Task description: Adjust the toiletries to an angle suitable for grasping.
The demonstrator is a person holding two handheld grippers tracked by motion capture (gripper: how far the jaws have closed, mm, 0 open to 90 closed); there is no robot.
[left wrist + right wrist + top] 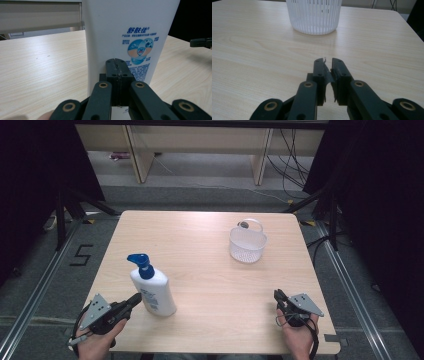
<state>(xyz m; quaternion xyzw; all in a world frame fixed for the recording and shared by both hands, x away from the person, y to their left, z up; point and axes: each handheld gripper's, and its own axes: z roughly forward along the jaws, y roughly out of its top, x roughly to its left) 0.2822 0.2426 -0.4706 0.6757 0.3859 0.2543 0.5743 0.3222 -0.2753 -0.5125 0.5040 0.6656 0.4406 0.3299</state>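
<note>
At the table's near left the left gripper [134, 300] sits in the person's left hand [95, 340], jaws pressed together on nothing, tips right against the base of the white pump bottle [152, 292]. That bottle stands upright on the wooden table [200, 270], blue pump [141, 264] on top, its label facing the left gripper view. Farther right and well back stands the white slotted basket [247, 242]. Near right, the right gripper [280, 296] rests low, jaws all but closed, empty.

Upright white pump bottle [154, 293], blue nozzle.
</note>
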